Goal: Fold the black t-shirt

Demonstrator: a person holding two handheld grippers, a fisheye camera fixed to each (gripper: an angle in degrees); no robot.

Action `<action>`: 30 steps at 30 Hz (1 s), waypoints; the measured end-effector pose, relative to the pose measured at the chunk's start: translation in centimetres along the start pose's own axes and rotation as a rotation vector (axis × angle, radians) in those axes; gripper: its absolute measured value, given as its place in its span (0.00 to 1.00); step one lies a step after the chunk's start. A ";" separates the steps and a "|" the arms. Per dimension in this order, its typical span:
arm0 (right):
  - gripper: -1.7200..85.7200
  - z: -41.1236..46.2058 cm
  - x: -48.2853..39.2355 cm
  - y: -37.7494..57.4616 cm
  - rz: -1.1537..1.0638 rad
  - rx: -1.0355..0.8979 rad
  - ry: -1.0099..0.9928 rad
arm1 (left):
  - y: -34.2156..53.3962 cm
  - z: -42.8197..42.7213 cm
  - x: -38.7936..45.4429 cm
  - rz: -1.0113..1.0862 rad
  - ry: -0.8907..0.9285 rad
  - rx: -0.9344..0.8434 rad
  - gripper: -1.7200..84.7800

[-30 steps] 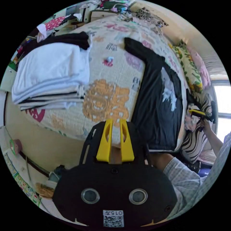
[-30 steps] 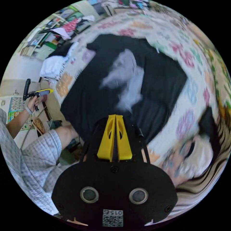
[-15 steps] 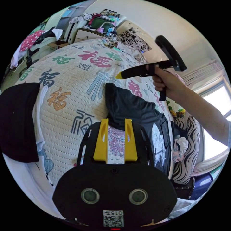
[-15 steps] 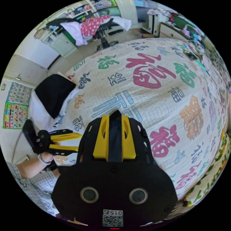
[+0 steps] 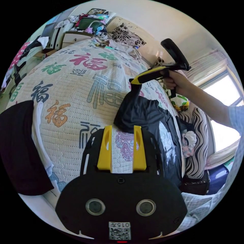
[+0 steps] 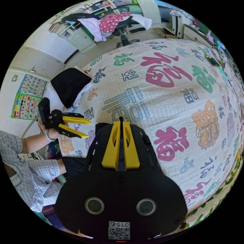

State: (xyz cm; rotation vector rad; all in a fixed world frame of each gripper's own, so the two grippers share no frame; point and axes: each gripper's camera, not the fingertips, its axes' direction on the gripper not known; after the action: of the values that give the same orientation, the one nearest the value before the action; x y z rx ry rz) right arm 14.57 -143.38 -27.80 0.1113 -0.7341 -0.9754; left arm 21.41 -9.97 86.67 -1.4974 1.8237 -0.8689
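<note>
A sleeve fold looks to be in hand: the right gripper (image 5: 134, 80), arm stretched out over the bedspread (image 5: 76, 84), is clenched on what seems a sleeve of the black t-shirt (image 5: 152, 127) and lifts it off that bedspread. Beside the shirt's near edge, the left gripper (image 5: 122, 129) hovers with jaws spread, empty. Next, the raised cloth likely needs carrying across the shirt body and laying flat.

Daylight's pouring in through the window (image 5: 223, 122) on a bed wearing a cream quilt (image 6: 178, 101) printed with colourful characters. A desk chair (image 6: 122, 25) is sitting draped in clothes, and posters (image 6: 26, 100) are hanging on the white wall.
</note>
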 end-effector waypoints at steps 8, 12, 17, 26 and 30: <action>0.01 -3.3 3.1 3.2 0.070 0.083 -0.067 | -3.5 3.6 0.5 0.069 0.092 -0.028 0.06; 0.01 -5.7 4.5 6.3 0.093 0.152 -0.067 | -4.6 2.8 3.2 0.104 0.141 0.014 0.02; 0.01 -9.2 6.1 14.4 0.170 0.294 -0.048 | -4.0 2.1 12.4 0.263 0.074 0.105 0.01; 0.07 -5.9 8.8 31.0 0.437 0.152 -0.044 | -1.2 13.4 21.7 0.316 0.085 -0.228 0.07; 0.09 -6.8 9.6 35.0 0.543 0.211 0.012 | -2.4 14.0 23.9 0.382 0.069 -0.212 0.10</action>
State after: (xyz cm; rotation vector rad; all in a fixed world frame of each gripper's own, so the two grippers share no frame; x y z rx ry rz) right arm 47.01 -132.38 -13.98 0.0944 -0.7997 -0.3789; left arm 29.95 -35.34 79.04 -1.1881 2.2133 -0.5612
